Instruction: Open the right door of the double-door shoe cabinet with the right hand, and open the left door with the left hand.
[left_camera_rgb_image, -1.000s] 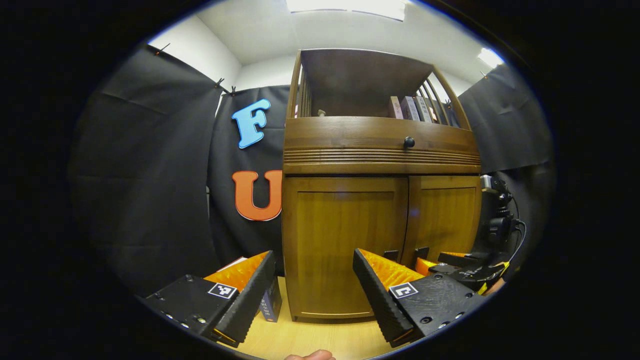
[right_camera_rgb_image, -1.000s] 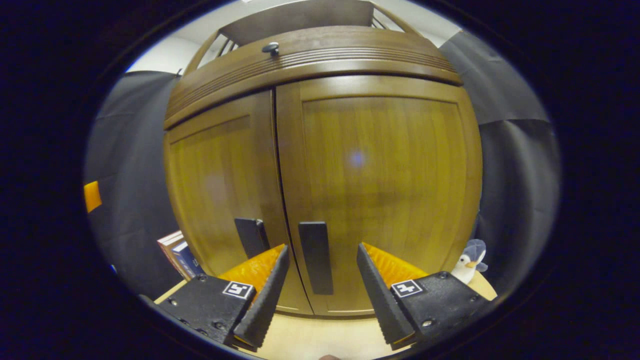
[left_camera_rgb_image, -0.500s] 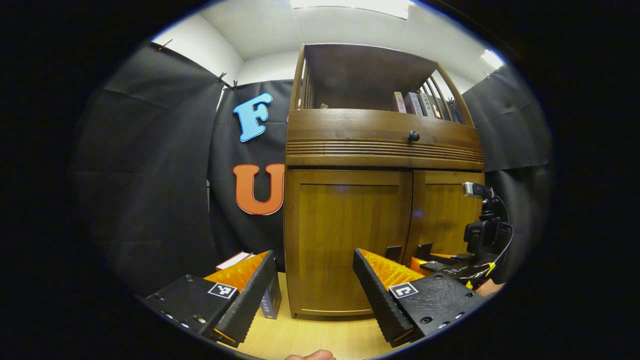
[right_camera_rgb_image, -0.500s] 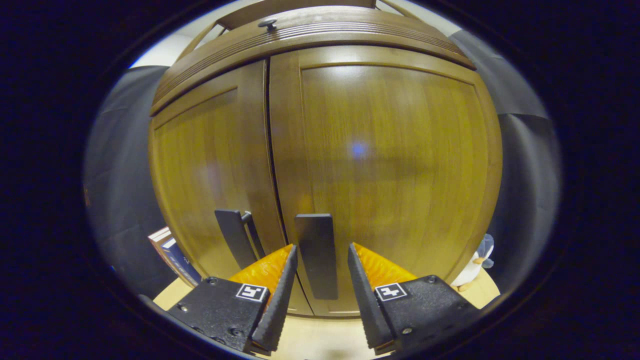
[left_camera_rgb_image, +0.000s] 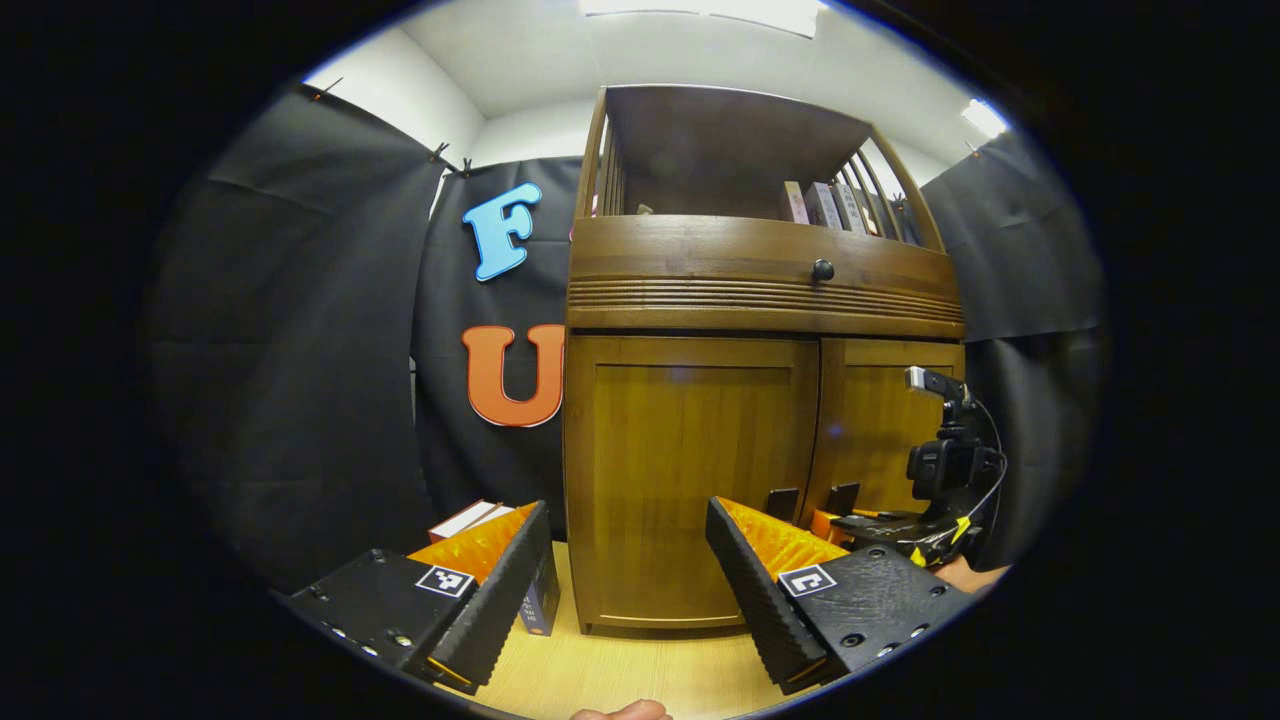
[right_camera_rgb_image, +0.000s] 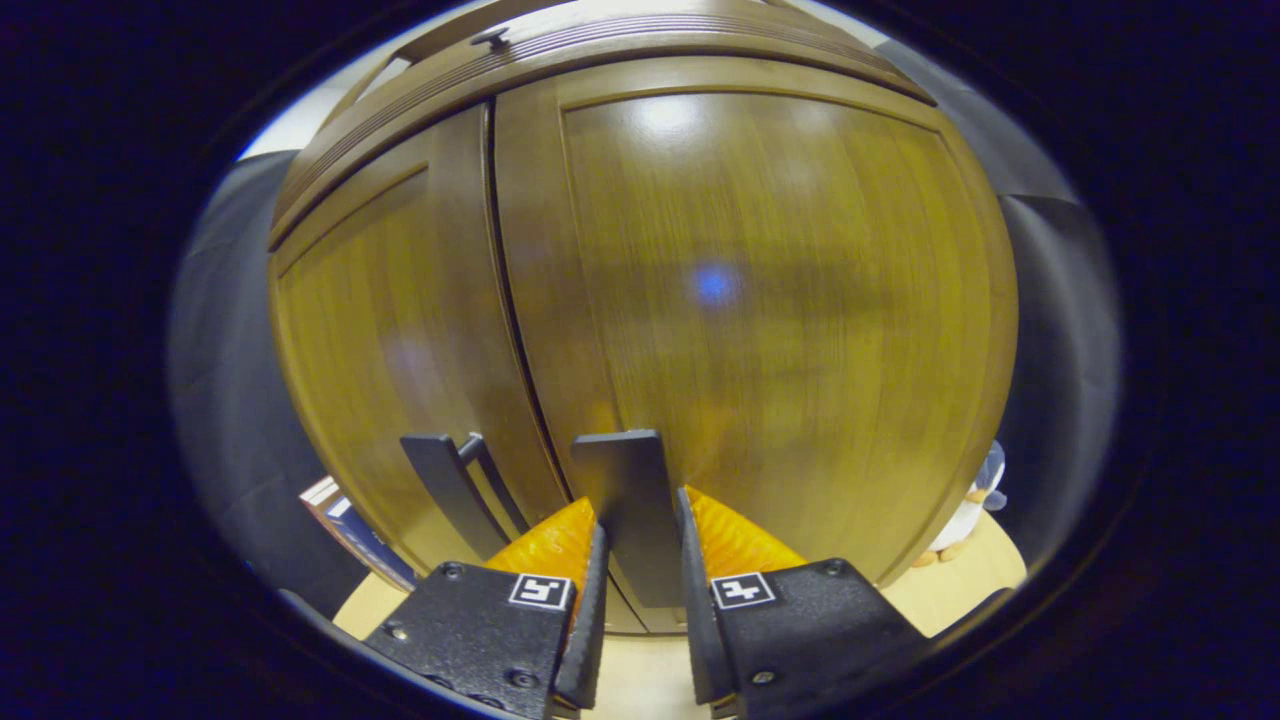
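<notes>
Doors on the shoe cabinet (left_camera_rgb_image: 700, 300) are both closed right now, seam between them running straight down the middle. In the right gripper view, the right gripper (right_camera_rgb_image: 640, 560) has its two fingers pinched onto the dark flat handle (right_camera_rgb_image: 625, 510) of the right door (right_camera_rgb_image: 780, 300), one finger on each side and both pressing against it. The left door's handle (right_camera_rgb_image: 445, 490) sits just beside it across the seam, untouched, on the left door (right_camera_rgb_image: 390, 340).

In the left gripper view, the left gripper (left_camera_rgb_image: 625, 560) hangs well back from the cabinet with its fingers spread wide and nothing between them. It's roughly in front of the left door (left_camera_rgb_image: 690, 480), low down near the wooden floor (left_camera_rgb_image: 620, 680). Off to the side you can also see the right gripper (left_camera_rgb_image: 900, 525) down at the two handles, with its camera rig and cable sticking up.

Other stuff around: a small stack of books (left_camera_rgb_image: 500, 570) stands on the floor just beside the cabinet's left side, partly behind the left gripper's finger. A little penguin plush (right_camera_rgb_image: 970, 510) sits on the floor by the cabinet's right side. Up top there's a drawer with a round knob (left_camera_rgb_image: 822, 269), and an open shelf holding a few books (left_camera_rgb_image: 830, 205) leaning at its right end. Black cloth (left_camera_rgb_image: 300, 350) hangs all around the booth.
</notes>
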